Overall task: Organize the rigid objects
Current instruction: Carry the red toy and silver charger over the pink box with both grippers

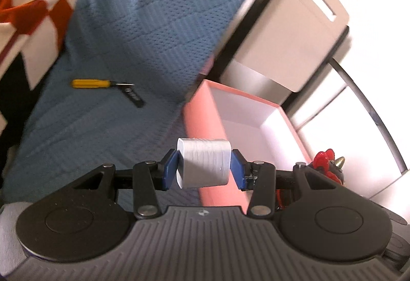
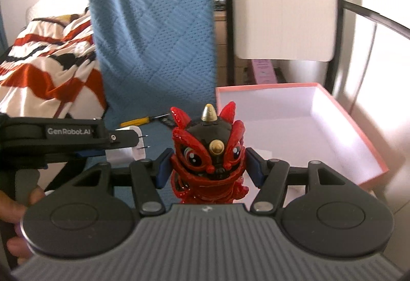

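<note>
My left gripper (image 1: 204, 169) is shut on a white plug adapter (image 1: 205, 162) and holds it above the near left wall of a pink box (image 1: 202, 117) with a white inside. The adapter also shows in the right wrist view (image 2: 130, 146), its two prongs pointing right. My right gripper (image 2: 208, 168) is shut on a red and black lion figurine (image 2: 208, 153) with a gold horn, held just left of the pink box (image 2: 369, 137). The figurine shows at the left wrist view's right edge (image 1: 329, 162). A yellow screwdriver (image 1: 91, 83) and a black tag (image 1: 134, 96) lie on the blue cover.
A blue quilted cover (image 1: 143, 24) lies over the bed. A red, white and black blanket (image 2: 48, 60) is bunched at the left. A white chair back (image 2: 282, 7) stands behind the box. The screwdriver (image 2: 135, 122) lies behind the figurine.
</note>
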Motion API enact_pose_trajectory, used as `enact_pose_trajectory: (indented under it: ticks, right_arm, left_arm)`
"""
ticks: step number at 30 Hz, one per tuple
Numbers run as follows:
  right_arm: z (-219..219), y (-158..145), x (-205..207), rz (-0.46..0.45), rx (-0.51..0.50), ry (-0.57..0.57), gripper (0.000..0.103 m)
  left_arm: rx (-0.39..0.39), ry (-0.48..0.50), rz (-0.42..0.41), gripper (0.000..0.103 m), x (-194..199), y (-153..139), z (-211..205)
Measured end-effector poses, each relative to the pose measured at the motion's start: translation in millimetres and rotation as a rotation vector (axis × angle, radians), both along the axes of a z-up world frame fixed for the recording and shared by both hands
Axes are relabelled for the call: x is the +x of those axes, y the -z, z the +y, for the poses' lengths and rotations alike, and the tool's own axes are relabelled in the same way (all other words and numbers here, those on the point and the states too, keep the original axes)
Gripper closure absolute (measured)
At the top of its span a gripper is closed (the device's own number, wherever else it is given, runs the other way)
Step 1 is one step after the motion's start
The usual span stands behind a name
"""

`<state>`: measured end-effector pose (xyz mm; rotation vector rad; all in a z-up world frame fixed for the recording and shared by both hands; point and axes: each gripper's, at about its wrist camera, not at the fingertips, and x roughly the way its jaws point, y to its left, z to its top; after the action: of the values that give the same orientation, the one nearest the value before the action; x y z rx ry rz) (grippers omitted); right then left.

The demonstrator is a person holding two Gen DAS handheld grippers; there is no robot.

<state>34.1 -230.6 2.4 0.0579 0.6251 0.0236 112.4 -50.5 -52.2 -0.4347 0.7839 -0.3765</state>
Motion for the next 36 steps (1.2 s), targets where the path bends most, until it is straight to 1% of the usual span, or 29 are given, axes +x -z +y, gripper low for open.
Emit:
enact_pose_trajectory:
  ticks: [8,13,16,23,26,29,33,36]
  right_arm:
    - [-37.9,-1.5,-3.2,-0.011,0.011,0.072,0.040]
    - [-60.0,-0.3,9.2,-0.017,0.003,0.100,0.040]
    - [-73.0,2.0,23.2,-0.004,0.015,0.111,0.040]
    - [-97.9,12.6,61.9,0.065,0.024,0.096,0.040]
    - [-108.4,19.4,76.7,0.101,0.021,0.091,0.040]
    - [-119.9,30.9,92.5,0.149,0.034,0.096,0.040]
    - [-130.8,48.4,110.0,0.220,0.044,0.098,0.040]
    - [-138.4,63.3,121.2,0.276,0.064,0.096,0.040]
  left_arm:
    - [0.011,0.076,-0.008,0.053,12.9,-1.7,-45.4]
    - [0.037,0.141,-0.013,0.053,32.0,-0.4,-73.0]
    - [0.043,0.170,-0.001,0.053,47.3,1.8,-87.2]
    - [0.055,0.211,0.042,0.053,93.7,9.4,-110.6]
    - [0.081,0.226,0.055,0.053,111.7,13.2,-122.4]
    - [0.097,0.261,0.087,0.053,128.2,19.9,-137.0]
    - [0.136,0.309,0.117,0.053,143.1,32.7,-156.0]
    - [0.150,0.343,0.154,0.053,152.0,45.1,-168.1]
